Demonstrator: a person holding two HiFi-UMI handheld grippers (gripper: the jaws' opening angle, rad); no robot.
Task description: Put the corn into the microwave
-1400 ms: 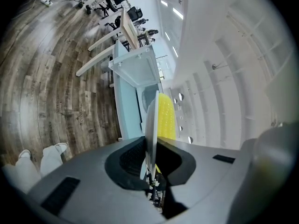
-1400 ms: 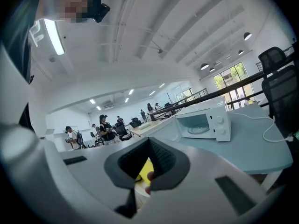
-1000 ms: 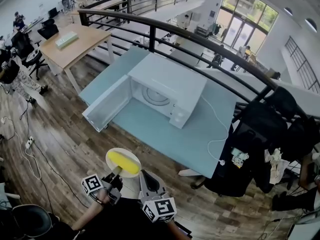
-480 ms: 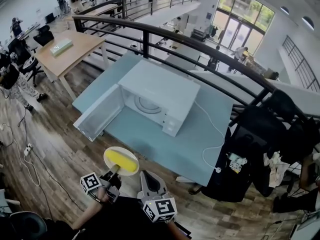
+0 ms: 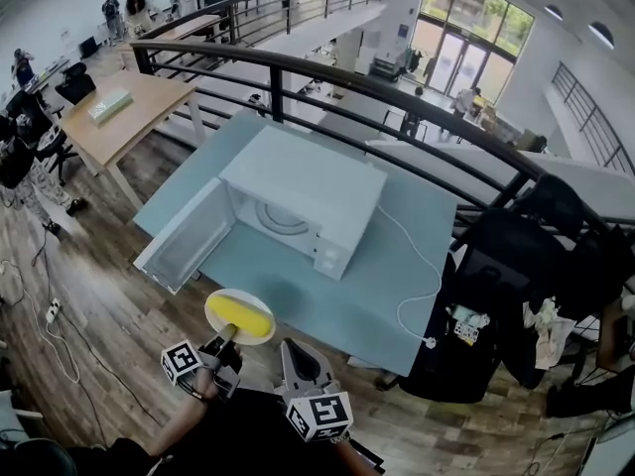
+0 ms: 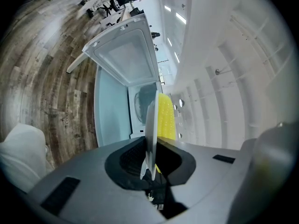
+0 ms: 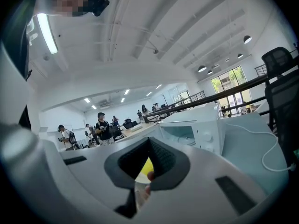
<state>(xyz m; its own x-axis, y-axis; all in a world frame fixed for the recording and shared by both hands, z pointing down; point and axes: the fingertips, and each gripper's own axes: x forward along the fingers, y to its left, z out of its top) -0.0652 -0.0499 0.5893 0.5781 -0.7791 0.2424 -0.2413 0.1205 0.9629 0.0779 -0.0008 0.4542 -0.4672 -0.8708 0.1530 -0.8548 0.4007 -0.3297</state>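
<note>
A yellow corn cob [image 5: 245, 316] lies on a small white plate [image 5: 226, 303]. My left gripper [image 5: 226, 338] is shut on the plate's near rim and holds it just at the front edge of the light blue table [image 5: 387, 266]. In the left gripper view the plate [image 6: 150, 129] stands edge-on between the jaws, with the corn [image 6: 166, 118] to its right. The white microwave [image 5: 303, 198] stands on the table, its door [image 5: 184, 241] swung open to the left and its cavity showing. My right gripper [image 5: 292, 348] hangs beside the plate, shut and empty.
A black railing [image 5: 397, 92] runs behind the table. A white power cord [image 5: 412, 286] trails across the tabletop to the right. A black chair draped with clothes [image 5: 516, 276] stands at the right. A wooden desk [image 5: 109, 117] and several people are far left.
Both grippers and the plate with the corn have moved toward the table. The microwave now sits lower and nearer in the head view, and the plate reaches the table's front edge.
</note>
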